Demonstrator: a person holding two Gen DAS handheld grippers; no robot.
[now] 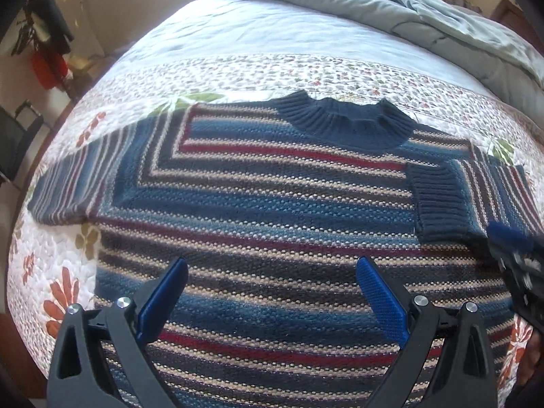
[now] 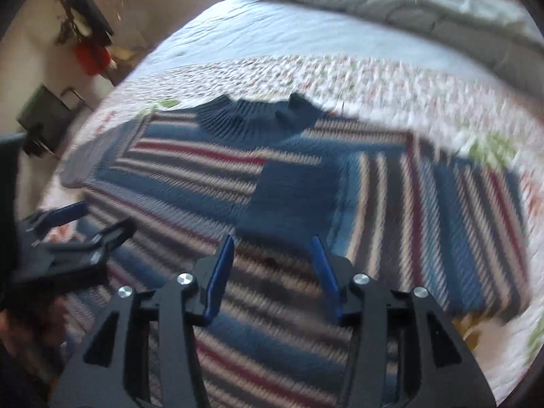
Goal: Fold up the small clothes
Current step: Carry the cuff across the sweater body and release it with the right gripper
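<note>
One sleeve [image 1: 64, 187] unfolded, up-left of our left claw [image 1: 272, 292], nearer; both claws agape, right claw [image 2: 273, 268] half-wide, nothing gripped.

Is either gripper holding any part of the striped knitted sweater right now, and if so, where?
Nothing is held. The left gripper and right gripper both hover open above the striped knitted sweater, with nothing between their fingers.

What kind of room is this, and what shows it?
Most likely a bedroom: the striped sweater lies on a bed covered by a floral quilt, with a grey duvet bunched at the far end.
</note>
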